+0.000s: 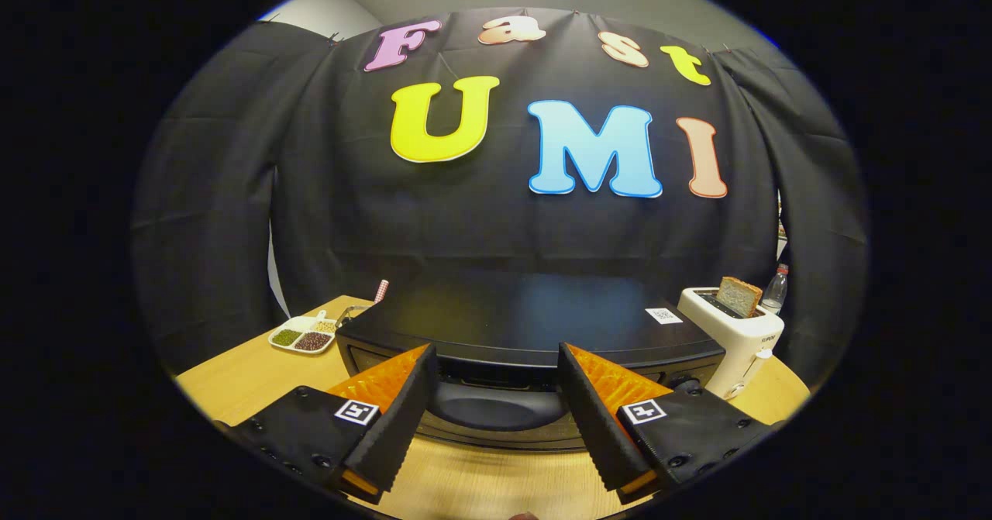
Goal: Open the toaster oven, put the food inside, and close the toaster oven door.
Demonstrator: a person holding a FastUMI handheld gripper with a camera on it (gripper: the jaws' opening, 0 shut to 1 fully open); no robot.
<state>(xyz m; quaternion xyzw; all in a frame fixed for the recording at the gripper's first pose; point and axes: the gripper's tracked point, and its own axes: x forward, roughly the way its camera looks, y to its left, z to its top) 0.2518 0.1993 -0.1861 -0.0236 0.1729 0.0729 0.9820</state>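
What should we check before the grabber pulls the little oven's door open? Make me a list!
1. Fingers apart: ok. The gripper is open, wide enough for the handle.
2. Handle lined up: ok. The door handle sits between the fingers.
3. Fingers touching the handle: not ok, neither presses on it yet.
4. Toaster oven door closed: ok, it looks shut.
5. Room in front for the door to drop: ok, the wooden table there is bare.
6. Food ready: cannot tell. A snack tray sits left, and a bread slice stands in the white toaster.
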